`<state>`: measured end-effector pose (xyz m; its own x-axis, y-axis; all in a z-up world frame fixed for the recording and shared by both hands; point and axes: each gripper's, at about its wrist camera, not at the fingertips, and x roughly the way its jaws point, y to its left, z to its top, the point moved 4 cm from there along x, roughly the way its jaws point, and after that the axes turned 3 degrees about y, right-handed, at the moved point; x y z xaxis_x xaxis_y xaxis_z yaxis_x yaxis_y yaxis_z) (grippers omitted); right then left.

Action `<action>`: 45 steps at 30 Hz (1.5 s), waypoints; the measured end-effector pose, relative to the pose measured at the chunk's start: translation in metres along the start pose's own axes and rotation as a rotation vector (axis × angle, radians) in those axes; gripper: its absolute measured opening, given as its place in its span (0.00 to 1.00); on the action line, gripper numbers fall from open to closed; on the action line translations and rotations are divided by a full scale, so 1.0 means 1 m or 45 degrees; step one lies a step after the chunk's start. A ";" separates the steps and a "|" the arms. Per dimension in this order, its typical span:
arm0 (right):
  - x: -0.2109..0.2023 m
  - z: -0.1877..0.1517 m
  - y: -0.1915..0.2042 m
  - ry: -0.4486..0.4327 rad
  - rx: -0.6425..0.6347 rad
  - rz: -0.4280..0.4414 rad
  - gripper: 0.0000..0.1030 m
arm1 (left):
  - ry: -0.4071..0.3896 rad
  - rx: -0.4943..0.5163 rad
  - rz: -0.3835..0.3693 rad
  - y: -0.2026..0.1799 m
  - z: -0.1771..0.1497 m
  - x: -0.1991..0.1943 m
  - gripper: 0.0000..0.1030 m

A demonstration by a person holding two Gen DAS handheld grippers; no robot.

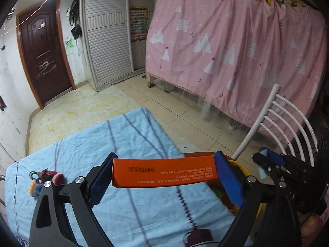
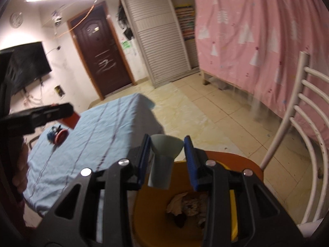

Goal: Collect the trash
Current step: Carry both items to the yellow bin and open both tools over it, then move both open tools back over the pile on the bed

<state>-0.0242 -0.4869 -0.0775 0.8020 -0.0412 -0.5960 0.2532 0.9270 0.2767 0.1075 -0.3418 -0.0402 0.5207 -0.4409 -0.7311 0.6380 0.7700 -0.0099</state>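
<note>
**Desk:** Left wrist view first: what does each gripper carry, reading left to right?

**Photographer:** At far left on the pale blue striped cloth-covered table [image 1: 86, 156] lies a small red-and-blue knitted keychain toy [image 1: 48, 178], untouched. Next, the left gripper [image 1: 164, 171] is clamped on a long flat orange cardboard box with printed text [image 1: 164, 171], its long axis running crosswise between the blue pads, roughly level. Right of that, the right gripper [image 2: 167, 154] squeezes a pale grey-blue paper cup [image 2: 164, 158] by its flared mouth, the cup's body pointing back towards the camera.

**Desk:** And where does the rubbish go?

**Photographer:** Into the round yellow plastic bin [image 2: 233, 210], which sits on the brown seat of a white metal slat-back chair [image 2: 296, 123], just beside the table's right edge. Crumpled paper already lies inside.

**Desk:** Which hand is nearer?

**Photographer:** The right, I judge: its cup hangs almost directly above the bin's opening. The orange box sits mostly over the cloth, with only its right end reaching the bin's rim, so it would need to travel further right and likely tip end-down.
</note>
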 end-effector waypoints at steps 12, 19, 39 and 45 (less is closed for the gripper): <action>-0.008 0.003 -0.044 -0.038 0.188 0.015 0.47 | 0.068 0.078 -0.081 -0.058 -0.008 0.024 0.82; -0.023 0.007 -0.063 -0.122 0.275 -0.029 0.59 | 0.097 0.143 -0.120 -0.086 -0.014 0.034 0.83; -0.020 0.009 -0.043 -0.115 0.219 0.015 0.69 | 0.080 0.160 -0.127 -0.072 -0.015 0.020 0.90; -0.002 0.018 -0.004 -0.062 0.139 0.063 0.69 | 0.043 0.095 -0.076 -0.032 -0.010 0.009 0.90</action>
<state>-0.0173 -0.4974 -0.0641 0.8397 -0.0171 -0.5428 0.2680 0.8824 0.3867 0.0860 -0.3661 -0.0529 0.4615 -0.4683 -0.7535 0.7087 0.7055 -0.0044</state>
